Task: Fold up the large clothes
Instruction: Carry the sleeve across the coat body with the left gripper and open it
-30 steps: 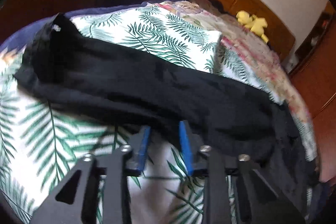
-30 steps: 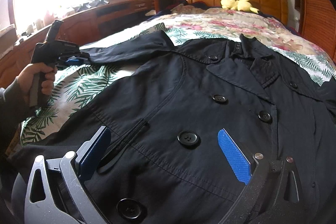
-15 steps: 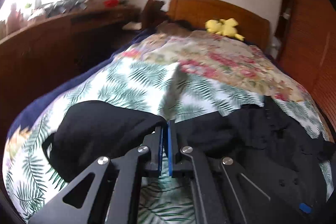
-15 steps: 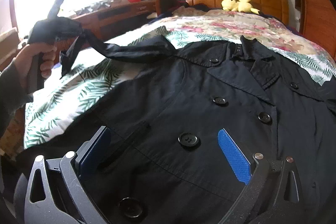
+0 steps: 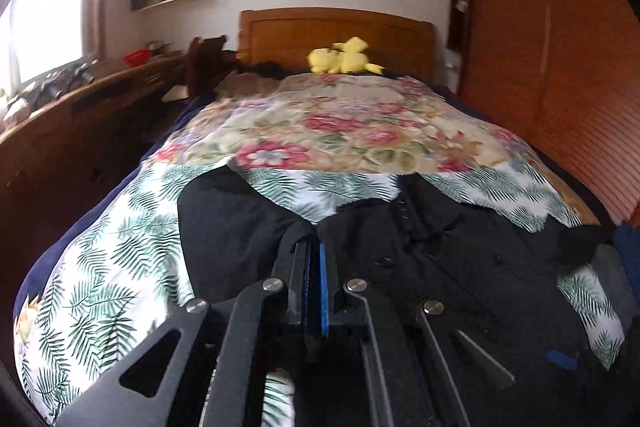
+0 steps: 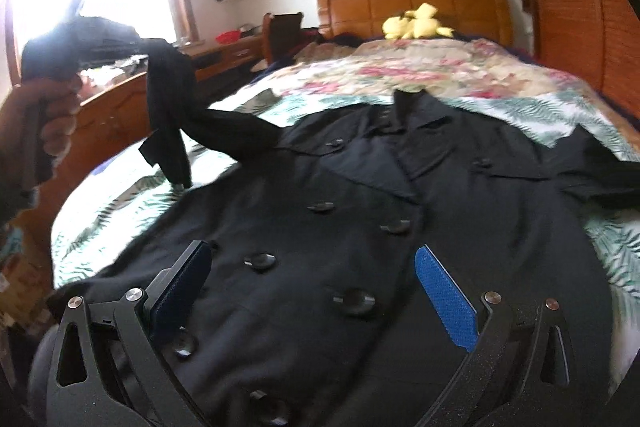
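Two sets of tongs are mine to run: the right tongs [image 6: 312, 287] gape wide just above the lower front of the black coat [image 6: 400, 227], gripping nothing, while the left tongs [image 5: 315, 267] are pinched together on the coat's sleeve [image 6: 168, 99], which they hold lifted off the bed [image 6: 120, 195] so the cuff dangles. From the left wrist view the pinched cloth is mostly hidden behind the pads, and I see the sleeve [image 5: 232, 227] only as a dark fold. I count at least seven buttons down the coat front, the nearest partly cut off by the right tongs' frame; motion blur softens them. The coat lies face up across the palm-print sheet, collar toward the headboard [image 6: 412, 3]. Beyond it lie one floral quilt [image 5: 340, 131] and one yellow plush toy [image 5: 344, 61], its shape hard to read.
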`<state>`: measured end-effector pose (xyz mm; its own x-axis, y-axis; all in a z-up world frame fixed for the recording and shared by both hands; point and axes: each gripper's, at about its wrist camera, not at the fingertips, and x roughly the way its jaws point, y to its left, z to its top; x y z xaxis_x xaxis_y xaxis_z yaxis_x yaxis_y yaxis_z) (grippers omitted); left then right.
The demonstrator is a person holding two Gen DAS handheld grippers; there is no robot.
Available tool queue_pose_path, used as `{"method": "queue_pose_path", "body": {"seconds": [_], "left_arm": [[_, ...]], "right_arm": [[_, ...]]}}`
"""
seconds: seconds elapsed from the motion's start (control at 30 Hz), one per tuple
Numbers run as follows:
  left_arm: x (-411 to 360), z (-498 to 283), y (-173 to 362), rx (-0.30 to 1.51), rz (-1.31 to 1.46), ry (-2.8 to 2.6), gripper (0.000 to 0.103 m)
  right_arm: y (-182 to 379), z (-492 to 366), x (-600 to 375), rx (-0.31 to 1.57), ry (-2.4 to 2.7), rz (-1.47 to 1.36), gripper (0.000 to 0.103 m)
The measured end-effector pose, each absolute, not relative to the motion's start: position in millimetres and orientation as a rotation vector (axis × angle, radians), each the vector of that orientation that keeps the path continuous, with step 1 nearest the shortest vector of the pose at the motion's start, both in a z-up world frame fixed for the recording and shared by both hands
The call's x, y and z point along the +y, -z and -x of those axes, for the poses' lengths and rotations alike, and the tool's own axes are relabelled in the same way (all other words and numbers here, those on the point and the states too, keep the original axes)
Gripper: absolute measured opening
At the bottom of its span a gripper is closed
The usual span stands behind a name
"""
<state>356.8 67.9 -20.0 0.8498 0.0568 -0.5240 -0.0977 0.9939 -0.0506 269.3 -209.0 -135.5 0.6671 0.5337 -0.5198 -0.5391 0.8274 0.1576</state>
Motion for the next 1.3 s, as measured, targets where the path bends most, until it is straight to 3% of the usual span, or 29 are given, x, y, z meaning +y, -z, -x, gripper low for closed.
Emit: {"method": "queue_pose_path", "body": {"seconds": [0.67,1.0,1.3], "left_arm": [[-2,-316,99,0.65,-0.049,0.011,0.0],[-30,-301,96,0.676,-0.11,0.187,0.0],[-17,-261,118,0.704,-0.048,0.191,0.008]], "right_arm": [[160,-278,-256,0.635,-0.584,-0.169,0.103],[160,-277,-235,0.667,-0.472,-0.025,0.103],[163,-276,-231,0.674,-0.446,0.01,0.103]]}}
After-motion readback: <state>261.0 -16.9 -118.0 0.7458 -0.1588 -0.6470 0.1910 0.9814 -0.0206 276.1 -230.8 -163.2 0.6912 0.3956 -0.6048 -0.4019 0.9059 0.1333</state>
